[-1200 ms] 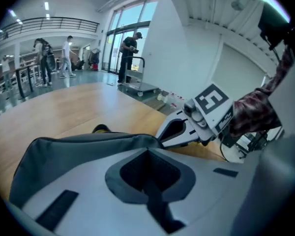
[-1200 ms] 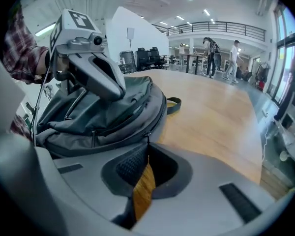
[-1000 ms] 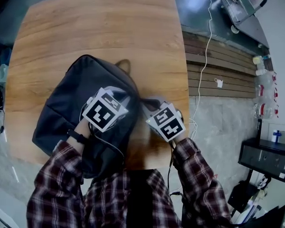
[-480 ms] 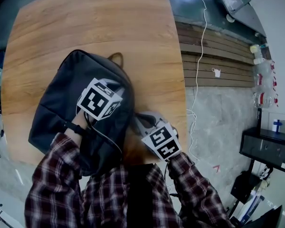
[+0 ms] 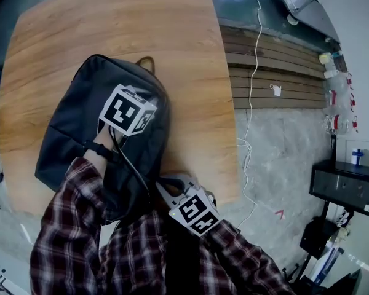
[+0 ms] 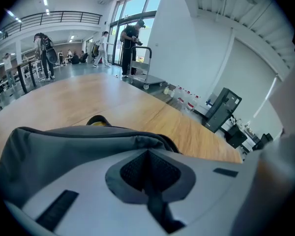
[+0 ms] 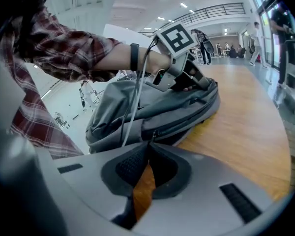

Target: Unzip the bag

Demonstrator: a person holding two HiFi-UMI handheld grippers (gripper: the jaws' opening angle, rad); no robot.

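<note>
A dark grey backpack [image 5: 74, 128] lies flat on the wooden table [image 5: 111, 23], its brown top loop [image 5: 146, 63] pointing away from me. My left gripper [image 5: 146, 106] rests on top of the bag with its jaws shut, pinching the fabric [image 6: 64, 146]; in the right gripper view the left gripper [image 7: 199, 82] sits on the bag's upper panel. My right gripper [image 5: 166, 186] is at the bag's near right corner by the table's front edge. Its jaws are shut on the zipper pull [image 7: 154, 134], which pokes out just above the tips. The zip line runs along the bag's side [image 7: 187, 114].
The table's right edge [image 5: 230, 103] drops to a floor with wooden planks and a trailing white cable [image 5: 252, 72]. A black cabinet [image 5: 347, 186] stands at the right. In the left gripper view, people [image 6: 132, 43] and a cart stand far behind.
My right gripper has travelled back toward me along the bag's right side, from mid-bag to the near corner. The left gripper has stayed on the bag's top.
</note>
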